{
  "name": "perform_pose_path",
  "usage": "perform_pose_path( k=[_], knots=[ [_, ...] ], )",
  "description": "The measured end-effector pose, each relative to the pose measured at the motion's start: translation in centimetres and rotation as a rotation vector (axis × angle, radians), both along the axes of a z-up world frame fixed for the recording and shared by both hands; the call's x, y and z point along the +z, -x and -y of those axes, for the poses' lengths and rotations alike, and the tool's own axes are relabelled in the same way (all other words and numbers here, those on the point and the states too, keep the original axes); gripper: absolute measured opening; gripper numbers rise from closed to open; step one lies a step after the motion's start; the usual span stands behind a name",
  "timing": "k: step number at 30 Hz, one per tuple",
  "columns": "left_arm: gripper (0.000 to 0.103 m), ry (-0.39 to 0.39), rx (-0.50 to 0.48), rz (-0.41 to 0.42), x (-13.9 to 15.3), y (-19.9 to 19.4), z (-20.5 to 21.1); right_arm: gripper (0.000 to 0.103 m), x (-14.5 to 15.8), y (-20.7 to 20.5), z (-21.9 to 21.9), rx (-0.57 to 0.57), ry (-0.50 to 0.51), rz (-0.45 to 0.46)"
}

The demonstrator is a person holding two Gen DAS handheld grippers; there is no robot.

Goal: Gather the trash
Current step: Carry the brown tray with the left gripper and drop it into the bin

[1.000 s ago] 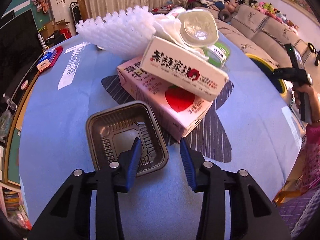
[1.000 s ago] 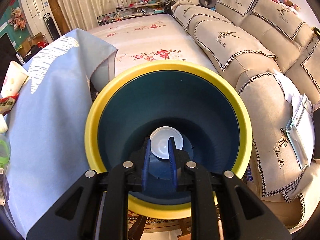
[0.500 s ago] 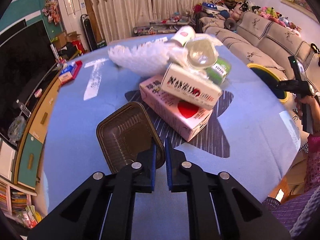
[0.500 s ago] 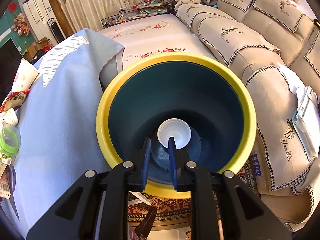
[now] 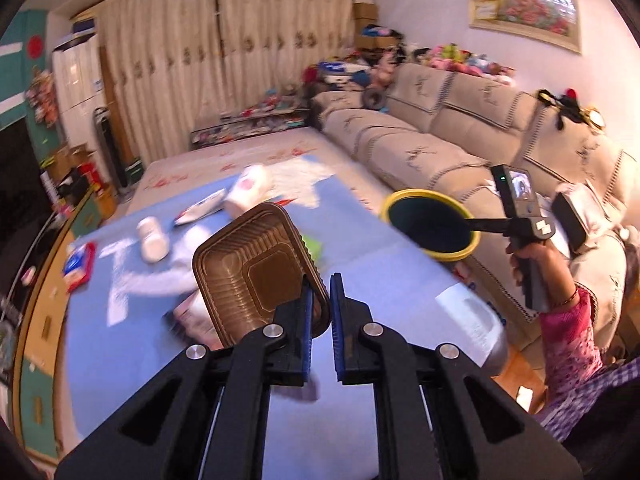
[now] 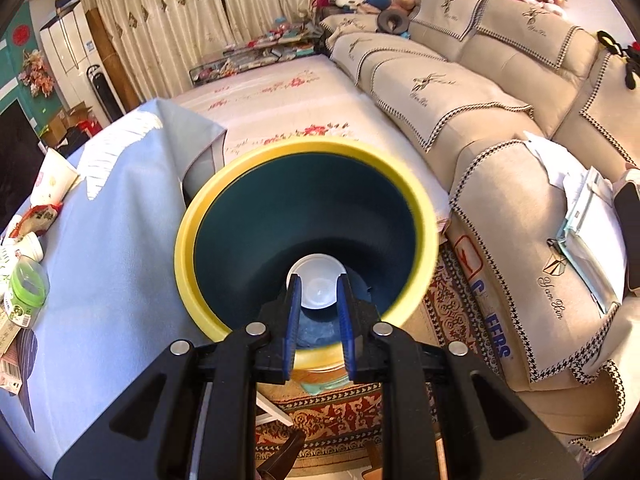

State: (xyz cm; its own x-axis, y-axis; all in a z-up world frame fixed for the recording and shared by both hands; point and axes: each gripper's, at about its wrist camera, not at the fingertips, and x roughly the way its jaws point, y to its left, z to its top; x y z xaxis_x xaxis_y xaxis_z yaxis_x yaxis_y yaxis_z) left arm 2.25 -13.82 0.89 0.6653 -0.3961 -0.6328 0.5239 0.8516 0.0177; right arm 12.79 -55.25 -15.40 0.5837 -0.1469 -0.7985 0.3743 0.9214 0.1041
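Observation:
A brown ribbed plastic tray (image 5: 256, 264) hangs tilted above the blue-clothed table (image 5: 400, 280), and my left gripper (image 5: 319, 280) is shut on its near rim. A dark-teal bin with a yellow rim (image 6: 188, 240) is held off the table's right edge; my right gripper (image 6: 319, 280) is shut on its near rim. A white round lid (image 6: 316, 276) lies at the bin's bottom. In the left wrist view the bin (image 5: 428, 224) hangs from the right gripper (image 5: 474, 222), with a person's hand on its handle.
More trash lies on the table: a white paper cup (image 5: 248, 188), a white bottle (image 5: 152, 240), a pink carton (image 5: 192, 312), a red and blue packet (image 5: 78, 266) and a green-lidded jar (image 6: 26, 284). A beige sofa (image 6: 480, 100) runs along the right.
My left gripper shut on the brown tray's rim and lifted it off the table, tilting it. The right gripper and the bin shifted a little, still gripped the same way.

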Motion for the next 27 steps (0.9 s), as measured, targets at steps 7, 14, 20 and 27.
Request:
perform_pose_path(
  k=[7,14,20,27],
  knots=[
    [0.009,-0.027,-0.182,-0.022,-1.0,-4.2,9.5,0.022,1.3,3.0,1.4,-0.042,-0.005,0.06],
    [0.009,-0.057,-0.322,-0.085,-3.7,-9.7,20.2,0.024,2.1,5.6,3.2,-0.083,-0.006,0.094],
    [0.009,-0.086,-0.357,-0.168,-7.4,-14.9,28.2,0.026,1.6,6.8,4.9,-0.117,-0.011,0.086],
    [0.009,-0.125,-0.358,-0.281,-12.2,-18.8,34.0,0.026,0.1,7.4,6.4,-0.152,-0.026,0.055]
  ],
)
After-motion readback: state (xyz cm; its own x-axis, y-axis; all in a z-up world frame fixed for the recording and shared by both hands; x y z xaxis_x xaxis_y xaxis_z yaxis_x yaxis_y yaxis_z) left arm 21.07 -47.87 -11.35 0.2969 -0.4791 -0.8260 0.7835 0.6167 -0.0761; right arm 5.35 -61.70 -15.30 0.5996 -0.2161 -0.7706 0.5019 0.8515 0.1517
